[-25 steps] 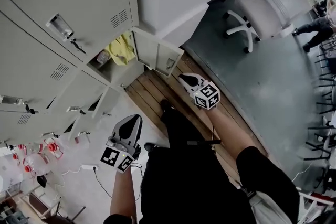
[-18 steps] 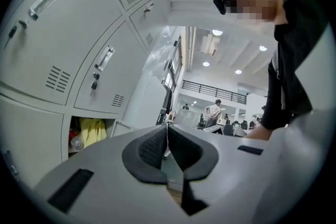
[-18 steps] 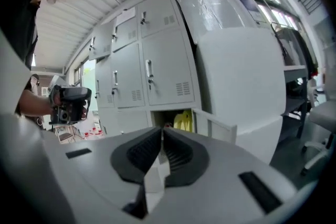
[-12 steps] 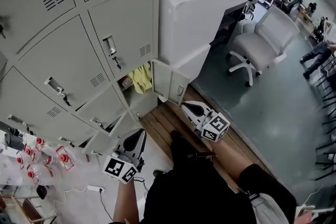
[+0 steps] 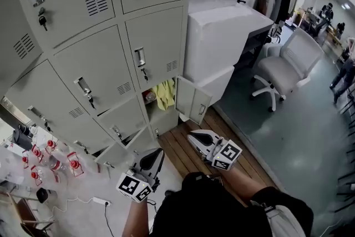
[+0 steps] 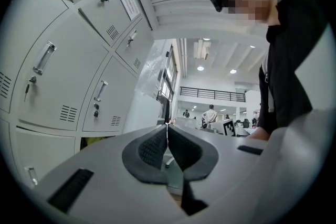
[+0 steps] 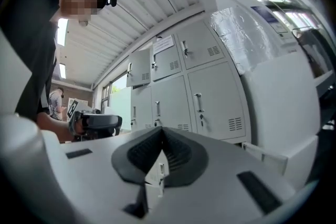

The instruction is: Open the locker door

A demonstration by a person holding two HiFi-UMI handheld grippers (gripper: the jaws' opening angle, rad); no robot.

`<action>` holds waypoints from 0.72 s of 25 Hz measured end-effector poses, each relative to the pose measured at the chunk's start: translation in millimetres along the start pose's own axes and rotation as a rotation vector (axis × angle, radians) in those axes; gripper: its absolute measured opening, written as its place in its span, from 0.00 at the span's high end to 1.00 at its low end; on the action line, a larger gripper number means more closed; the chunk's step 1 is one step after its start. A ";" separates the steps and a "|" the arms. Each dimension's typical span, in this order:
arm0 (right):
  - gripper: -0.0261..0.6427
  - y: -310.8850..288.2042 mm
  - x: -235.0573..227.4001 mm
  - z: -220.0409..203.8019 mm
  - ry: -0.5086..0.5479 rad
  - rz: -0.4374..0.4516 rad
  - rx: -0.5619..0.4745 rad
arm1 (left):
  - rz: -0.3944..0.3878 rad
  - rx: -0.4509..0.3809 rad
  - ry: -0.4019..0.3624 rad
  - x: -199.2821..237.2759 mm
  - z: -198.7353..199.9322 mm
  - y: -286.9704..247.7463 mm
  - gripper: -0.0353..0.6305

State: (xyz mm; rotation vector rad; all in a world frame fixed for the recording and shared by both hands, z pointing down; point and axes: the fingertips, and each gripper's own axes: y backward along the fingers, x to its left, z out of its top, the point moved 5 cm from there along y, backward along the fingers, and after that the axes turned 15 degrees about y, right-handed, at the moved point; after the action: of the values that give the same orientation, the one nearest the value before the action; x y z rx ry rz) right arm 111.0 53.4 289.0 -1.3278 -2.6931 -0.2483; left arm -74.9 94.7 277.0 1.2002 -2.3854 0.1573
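Note:
A bank of grey lockers (image 5: pixel 94 72) fills the left of the head view, most doors shut, with handles and keys. One low locker stands open, its small door (image 5: pixel 193 101) swung out and a yellow cloth (image 5: pixel 164 94) inside. My left gripper (image 5: pixel 156 155) is shut and empty, low in the view, short of the bottom lockers. My right gripper (image 5: pixel 192 137) points at the open door; its jaws have just been closing and meet with nothing between them. The left gripper view shows shut locker doors (image 6: pixel 100 97) beyond the closed fingertips (image 6: pixel 167 126). The right gripper view shows doors (image 7: pixel 210 99) ahead.
A white plastic-wrapped cabinet (image 5: pixel 222 36) stands right of the lockers, with a white office chair (image 5: pixel 283 72) beyond it. Wooden boards (image 5: pixel 191 166) lie under the grippers. Red-capped bottles (image 5: pixel 50 155) and a power strip (image 5: pixel 102 201) sit at the lower left. People stand far right.
The head view has swung up the lockers, bringing higher doors into sight. Both grippers have risen from near the floor and stay low in the view. The right arm has moved more.

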 end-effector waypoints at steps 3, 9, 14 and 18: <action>0.94 -3.1 14.0 13.3 0.030 0.056 -0.061 | 0.006 0.023 -0.002 -10.4 -13.5 6.3 0.92; 0.94 33.5 37.5 21.0 0.038 0.120 -0.050 | 0.044 0.014 0.000 -48.0 -36.8 19.9 0.92; 0.94 84.8 59.6 34.7 0.015 0.131 -0.066 | 0.043 0.014 -0.024 -95.0 -51.3 26.8 0.92; 0.94 125.9 79.4 40.1 0.000 0.125 -0.079 | 0.036 0.024 -0.012 -133.8 -70.3 30.4 0.92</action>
State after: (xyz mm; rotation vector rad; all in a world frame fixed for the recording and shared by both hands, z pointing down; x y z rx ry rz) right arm 161.4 198.5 276.0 -1.5114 -2.6119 -0.3443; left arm -5.5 232.3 282.1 1.1723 -2.4232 0.1919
